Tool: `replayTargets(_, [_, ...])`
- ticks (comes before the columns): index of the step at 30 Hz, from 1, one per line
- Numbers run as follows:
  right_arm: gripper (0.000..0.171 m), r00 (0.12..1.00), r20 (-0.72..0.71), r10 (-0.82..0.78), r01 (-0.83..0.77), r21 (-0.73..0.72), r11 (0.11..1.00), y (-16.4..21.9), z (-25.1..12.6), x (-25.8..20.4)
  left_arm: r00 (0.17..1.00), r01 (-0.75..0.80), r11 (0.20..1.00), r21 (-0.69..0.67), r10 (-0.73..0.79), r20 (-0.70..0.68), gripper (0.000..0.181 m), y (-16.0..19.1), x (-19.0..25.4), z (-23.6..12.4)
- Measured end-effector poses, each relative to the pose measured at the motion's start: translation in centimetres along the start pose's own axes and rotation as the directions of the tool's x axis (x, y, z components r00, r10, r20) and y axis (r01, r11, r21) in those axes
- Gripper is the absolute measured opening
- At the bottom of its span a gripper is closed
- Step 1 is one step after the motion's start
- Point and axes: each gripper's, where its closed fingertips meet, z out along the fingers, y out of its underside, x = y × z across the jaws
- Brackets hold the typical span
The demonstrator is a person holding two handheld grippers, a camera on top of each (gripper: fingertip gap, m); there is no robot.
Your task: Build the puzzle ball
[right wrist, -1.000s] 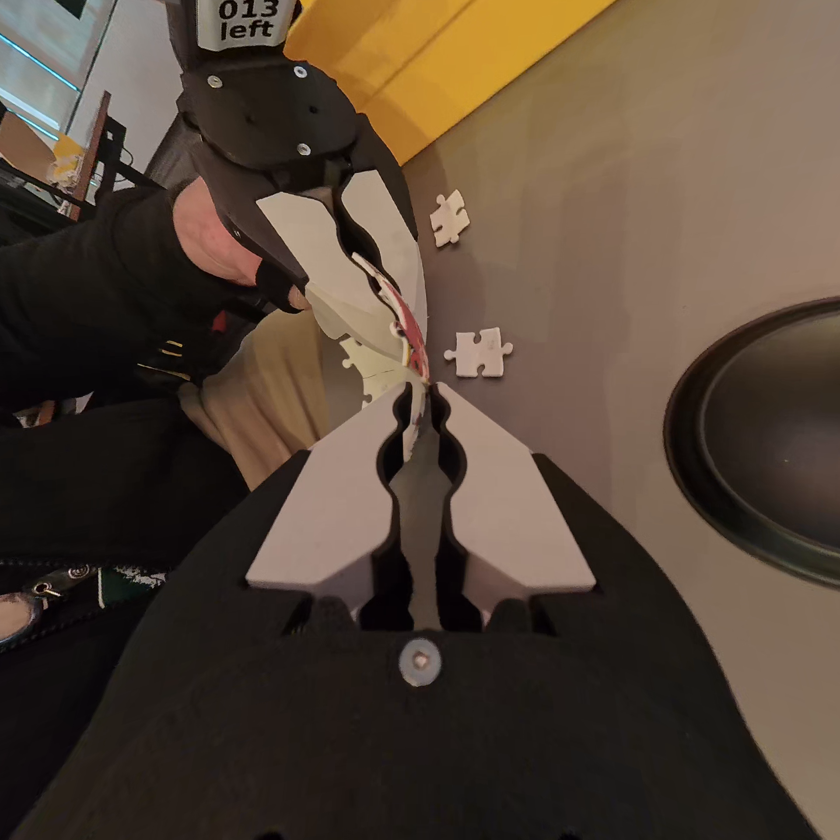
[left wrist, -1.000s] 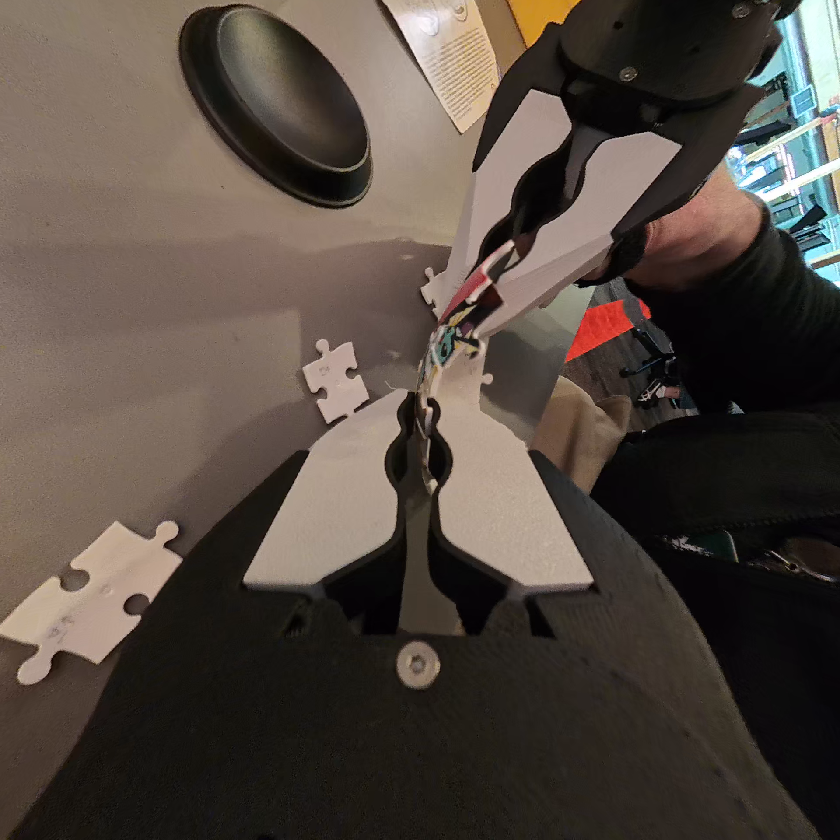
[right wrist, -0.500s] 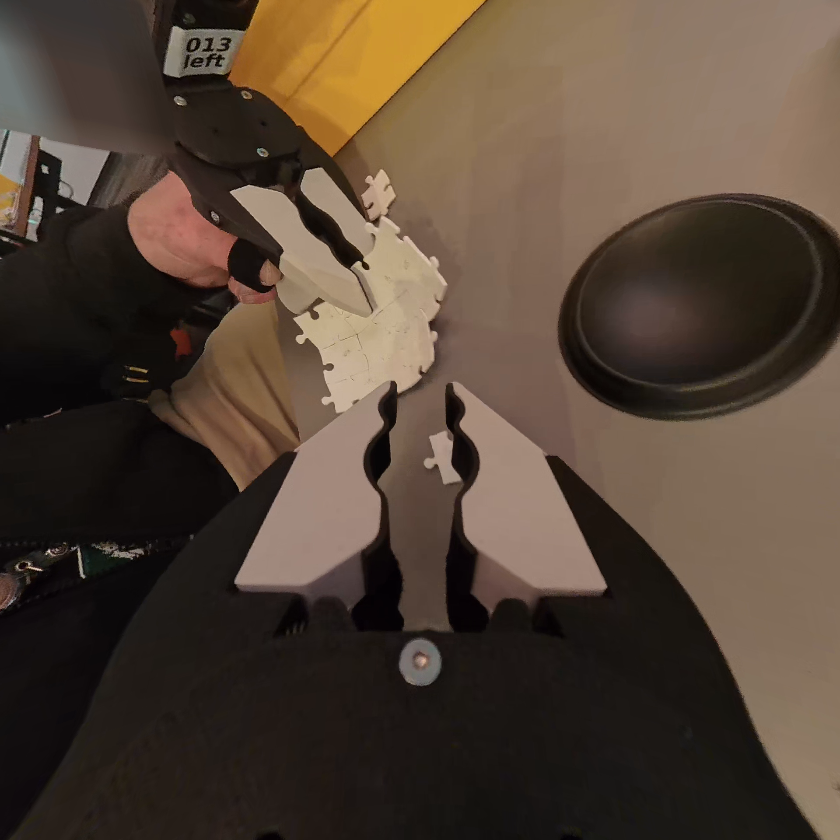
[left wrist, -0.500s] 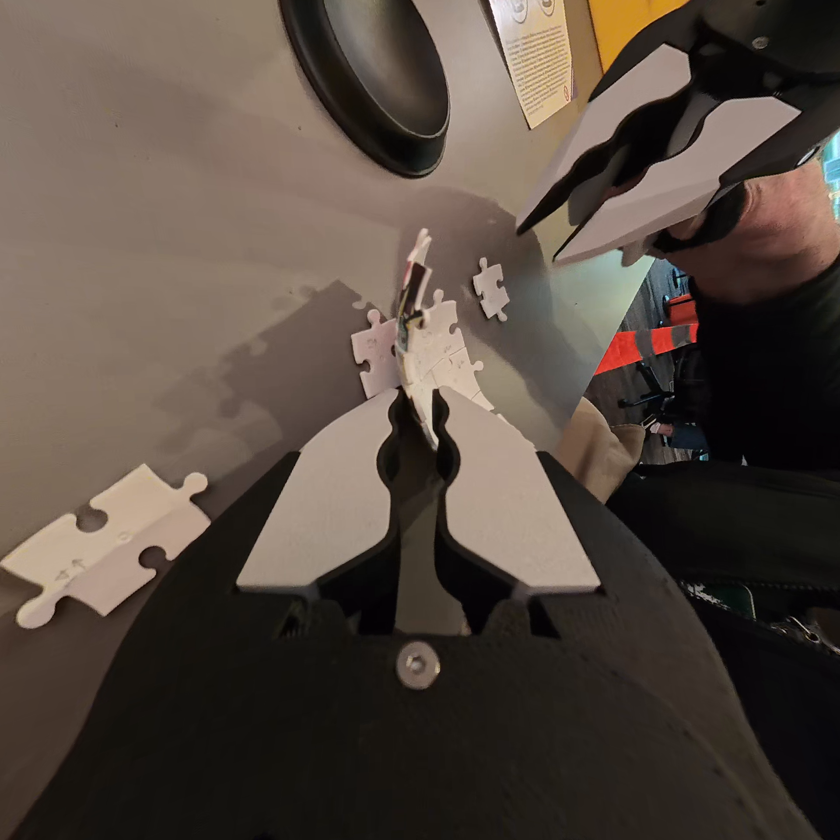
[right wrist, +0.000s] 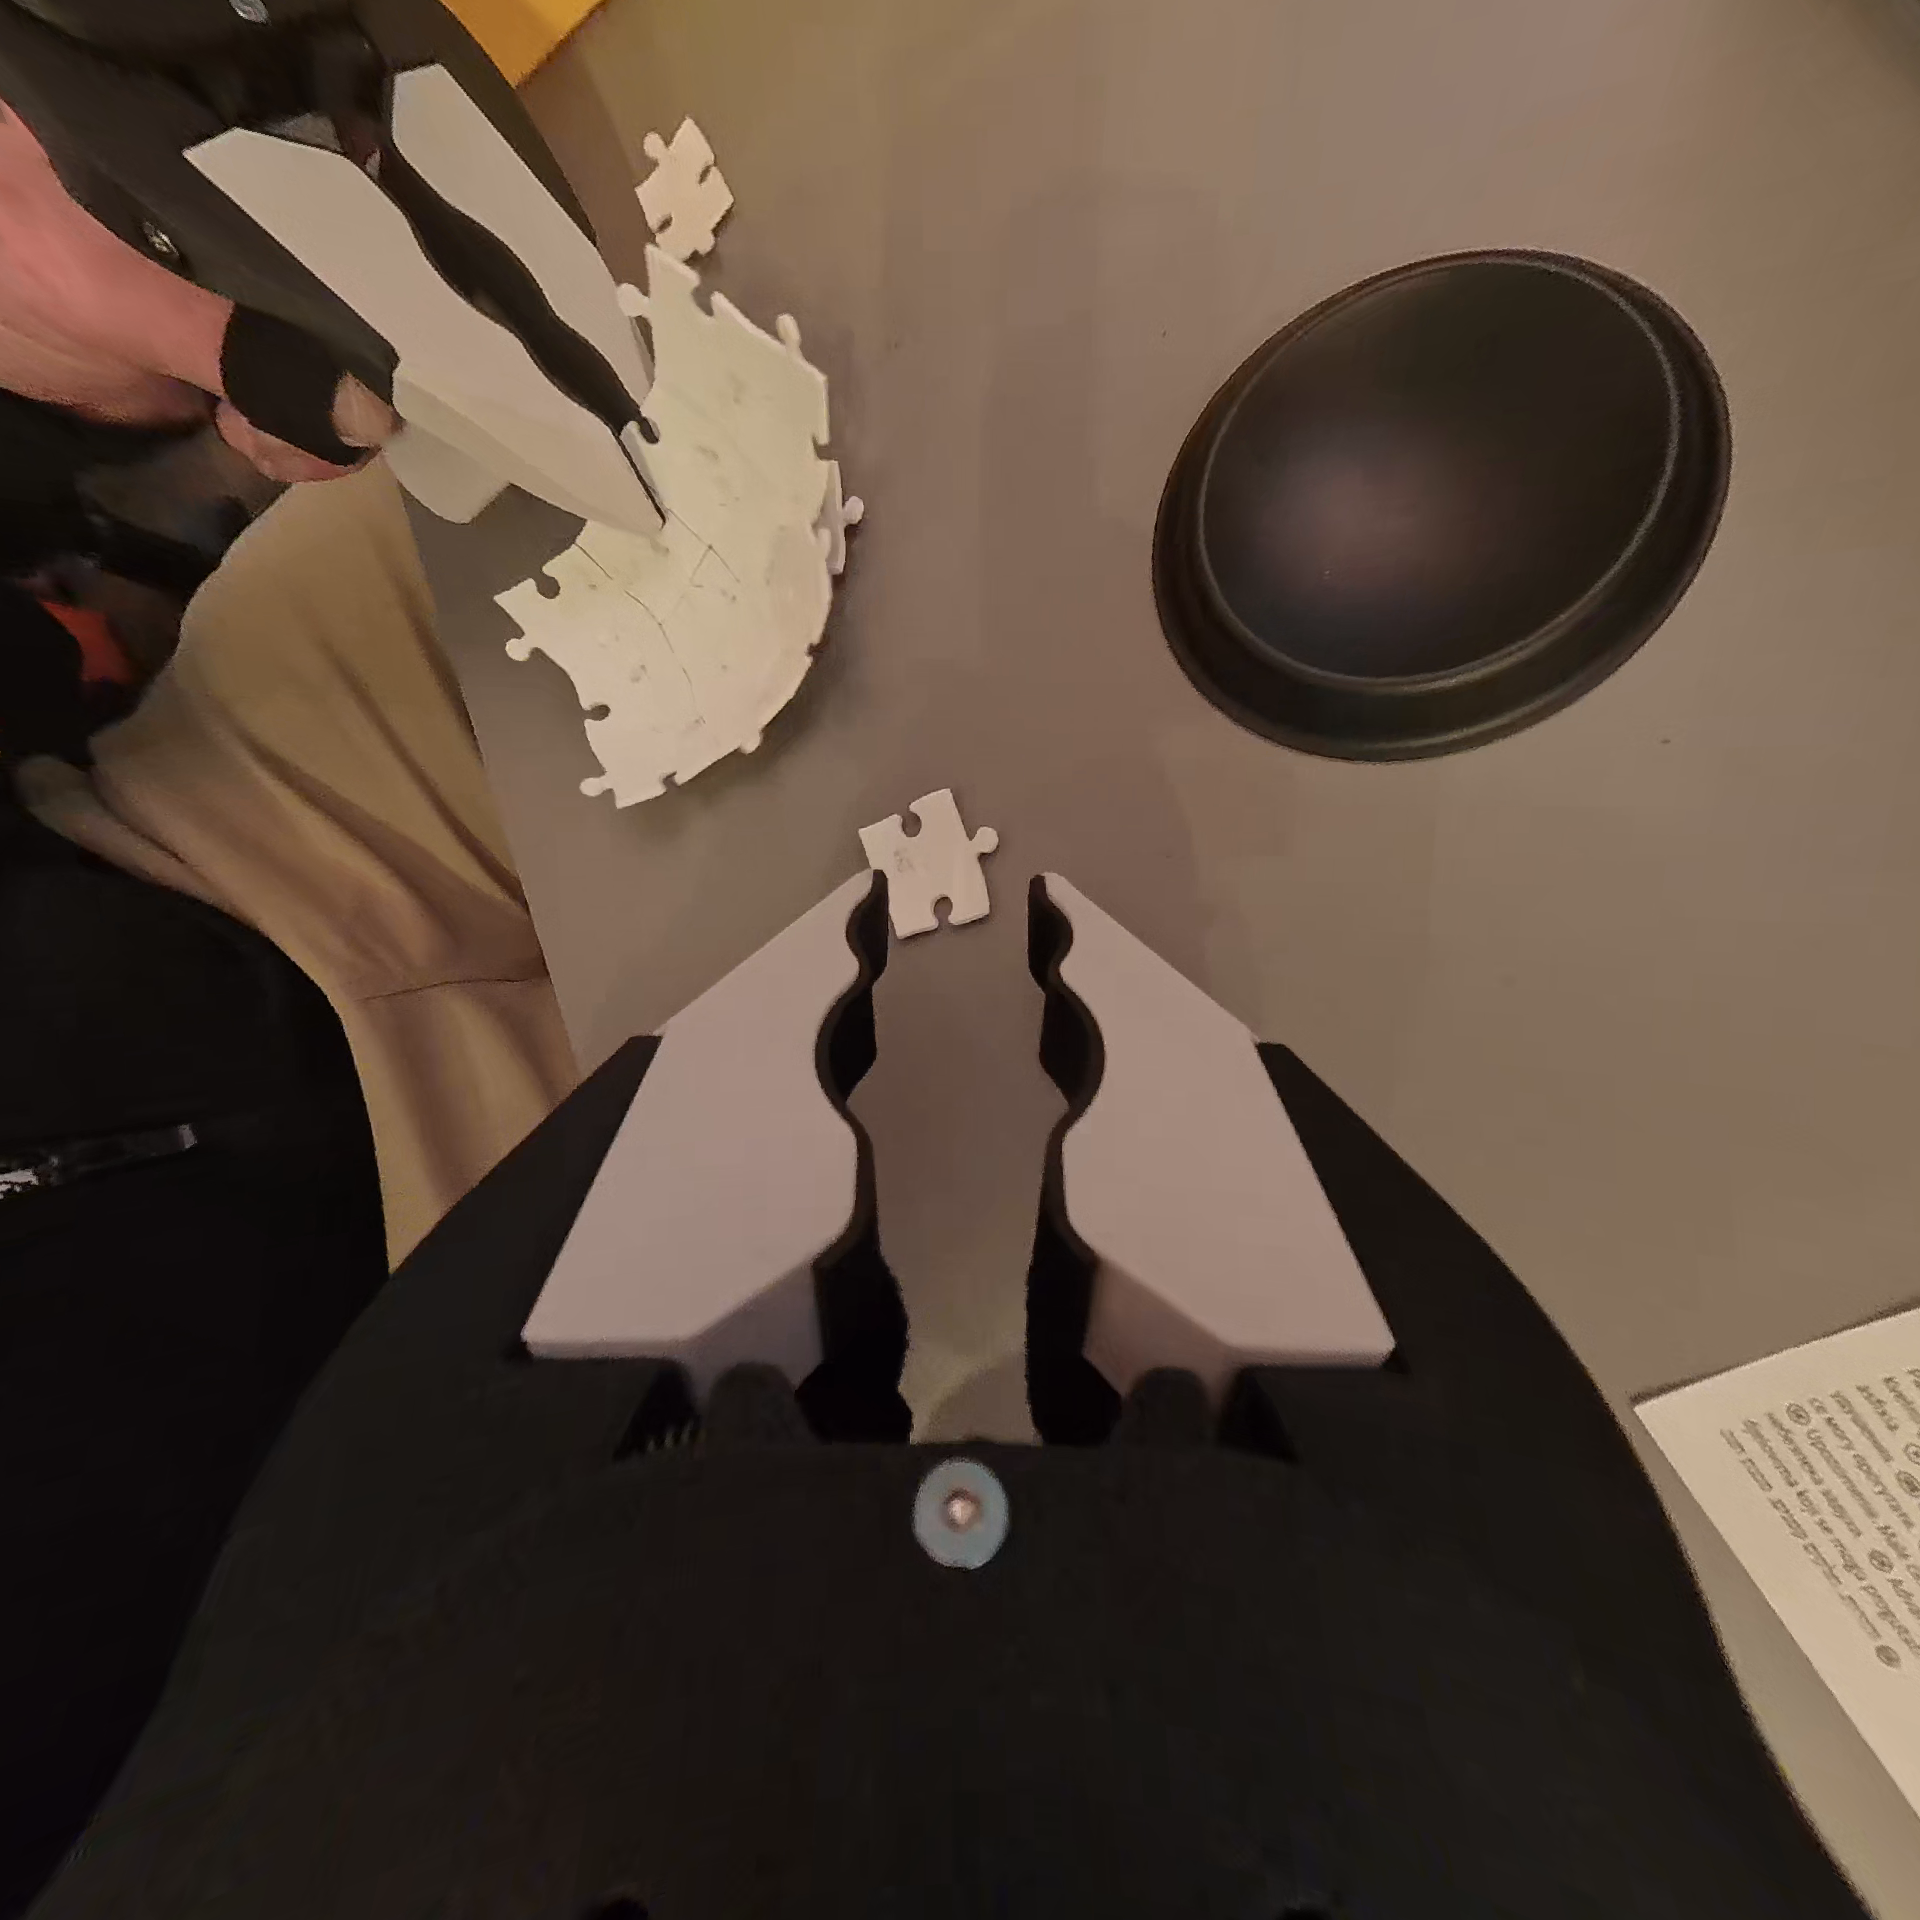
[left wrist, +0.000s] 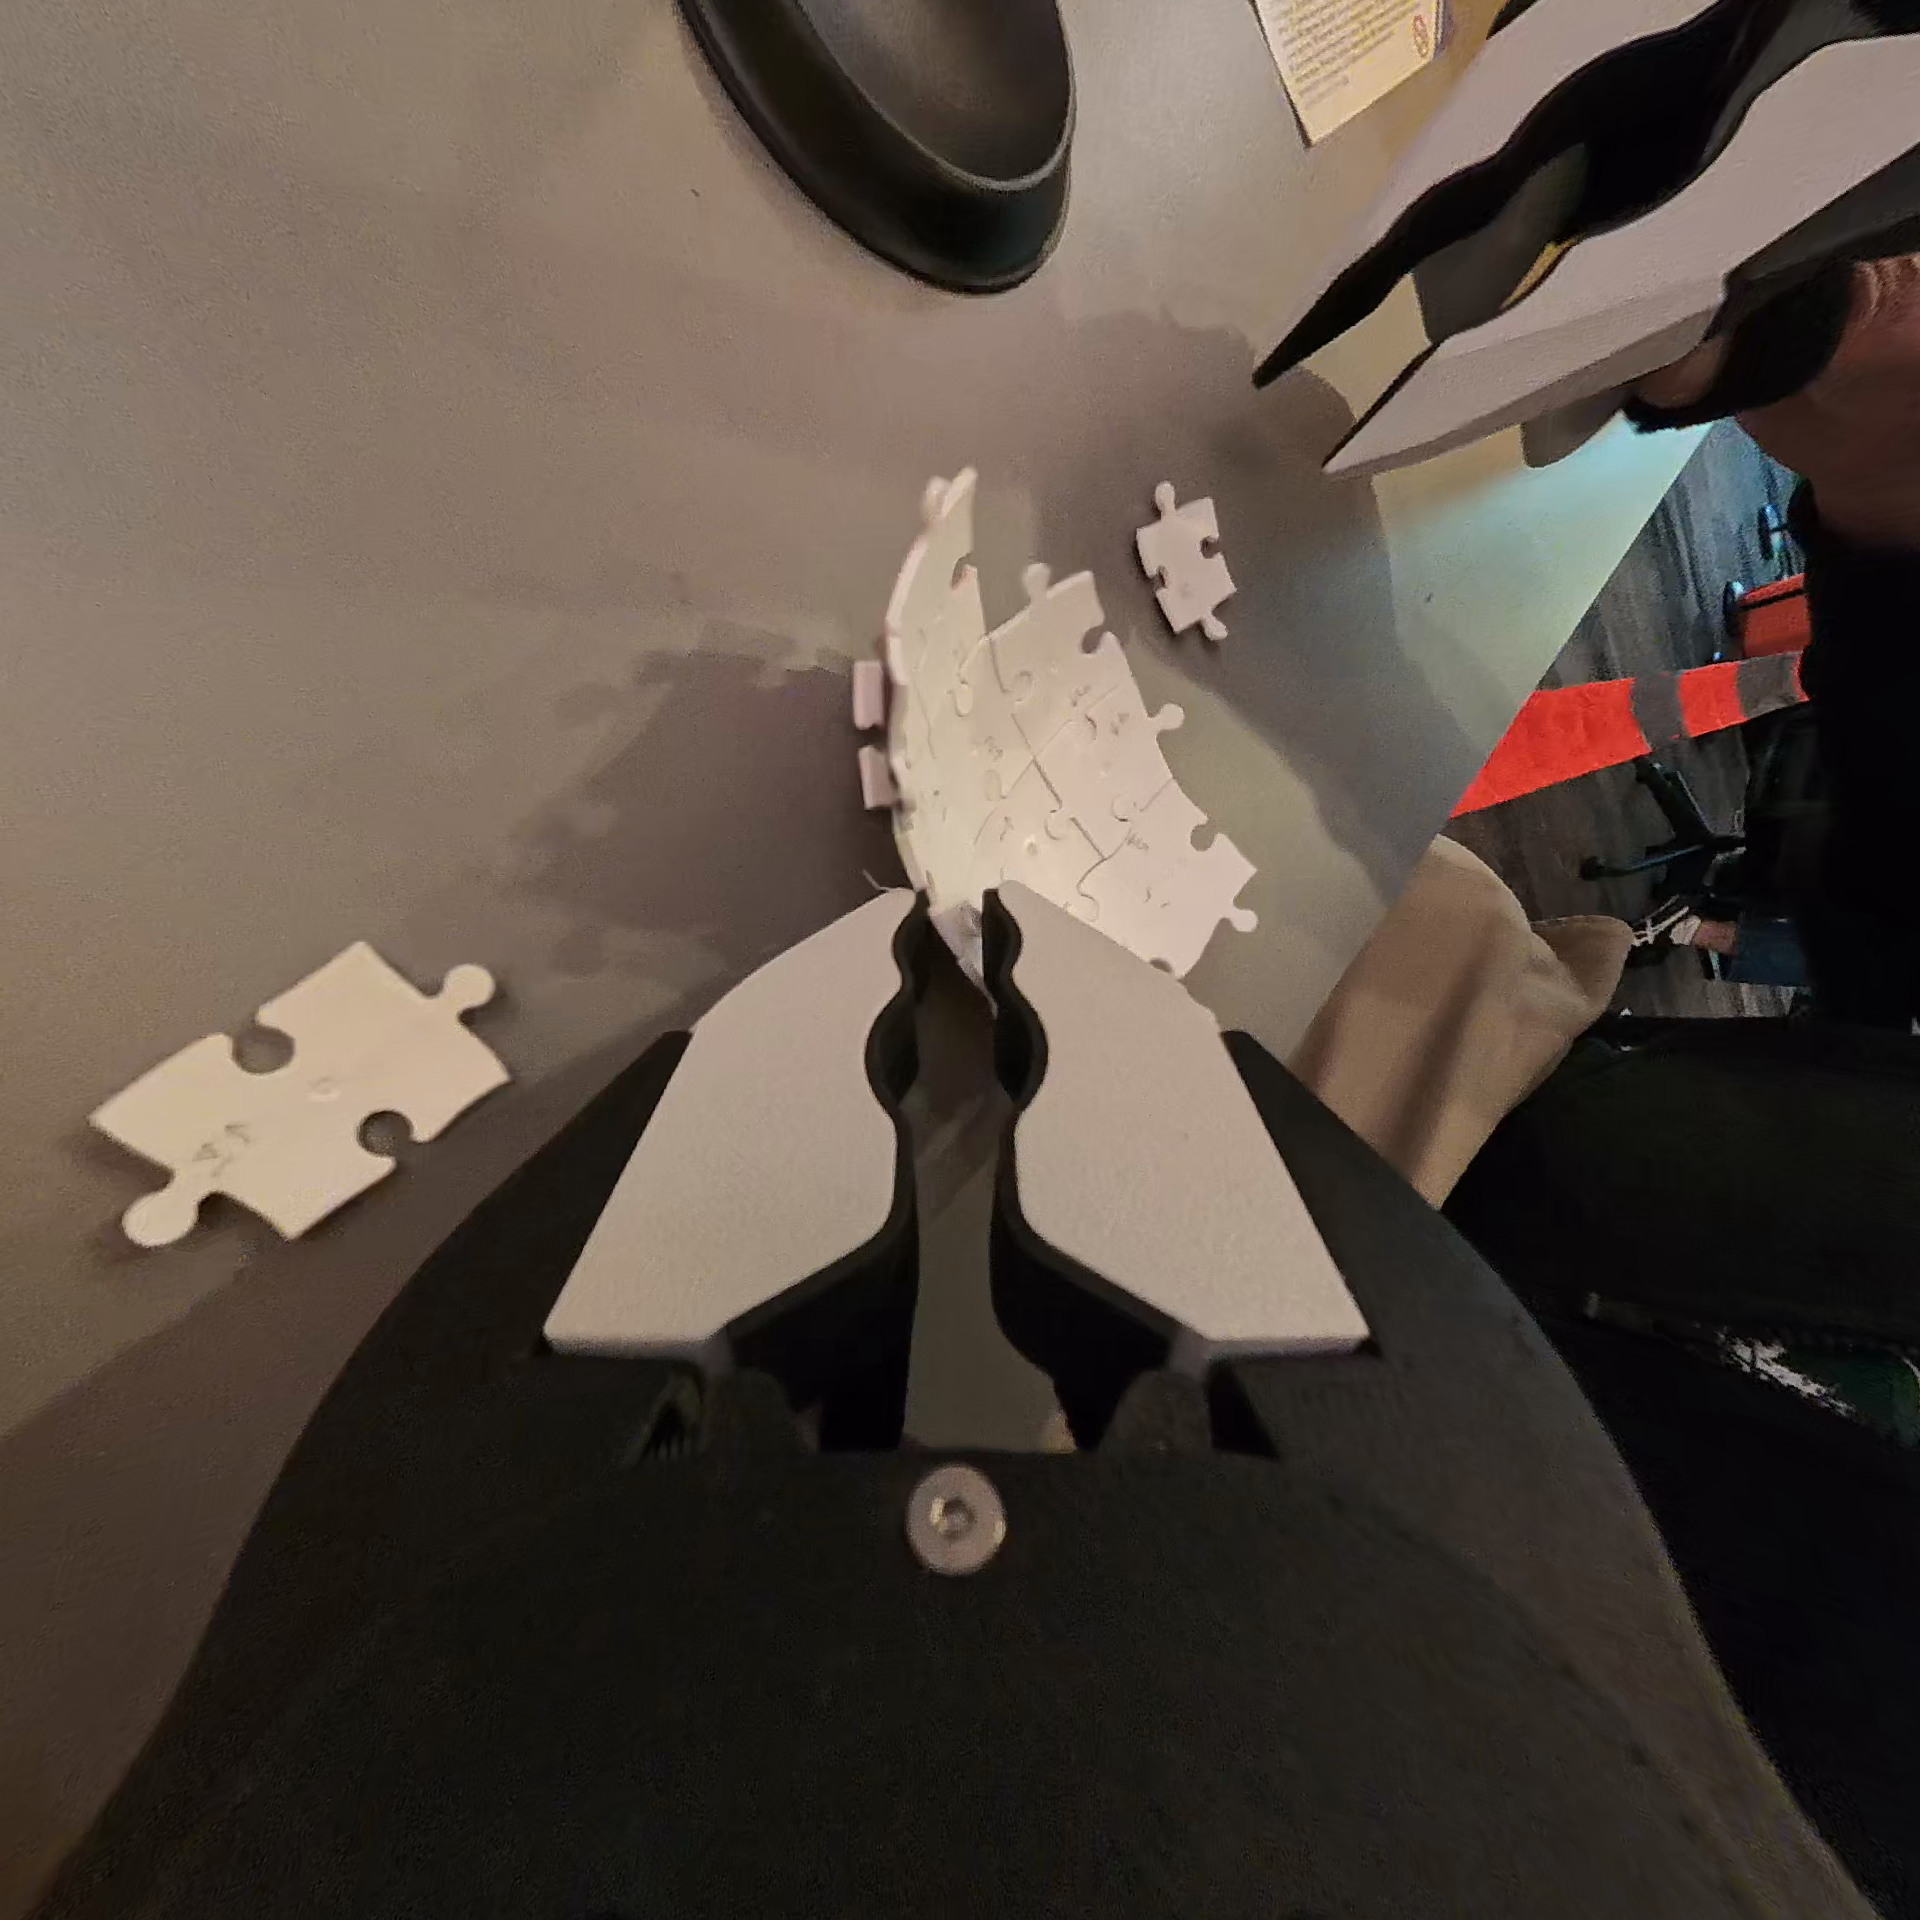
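Right gripper (right wrist: pixel 954 878), parted from the curved puzzle-ball section (right wrist: pixel 717 582) it pinched a second ago, now hovers jaws spread over a loose piece (right wrist: pixel 928 862) on the tabletop (right wrist: pixel 1351 935), the likely next pick; left gripper (left wrist: pixel 948 902) keeps the section's edge pinched.

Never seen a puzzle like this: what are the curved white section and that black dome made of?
The curved white section looks like rigid matte plastic: it keeps its bowl shape, propped on the grey table. The black dome looks like smooth, semi-gloss plastic, with a soft sheen; it could be rubber.
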Motion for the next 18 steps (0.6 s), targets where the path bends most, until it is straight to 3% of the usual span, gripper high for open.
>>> replayTargets(6, [0.026, 0.999, 0.008, -0.032, 0.032, -0.021, 0.999, 0.2, 0.4, -0.4, 1.0, -0.025, 1.0, -0.018, 0.026, 0.015, 0.011, 0.3, 0.6, 0.7])
replayTargets(14, [0.039, 0.989, -0.047, -0.137, 0.131, -0.118, 0.984, 1.5, 1.8, -0.2, 0.999, -0.032, 0.999, -0.027, 0.032, -0.007, 0.012, 0.4, 1.1, 1.1])
replayTargets(16, [0.036, 0.981, -0.078, -0.176, 0.165, -0.133, 0.977, 1.4, 2.0, -0.1, 0.999, -0.038, 0.999, -0.03, 0.038, -0.004, 0.013, 0.4, 1.1, 1.1])
replayTargets(18, [0.022, 0.963, -0.107, -0.249, 0.231, -0.158, 0.96, 1.6, 2.2, -0.1, 0.999, -0.043, 0.999, -0.029, 0.044, 0.004, 0.014, 0.3, 1.0, 1.0])
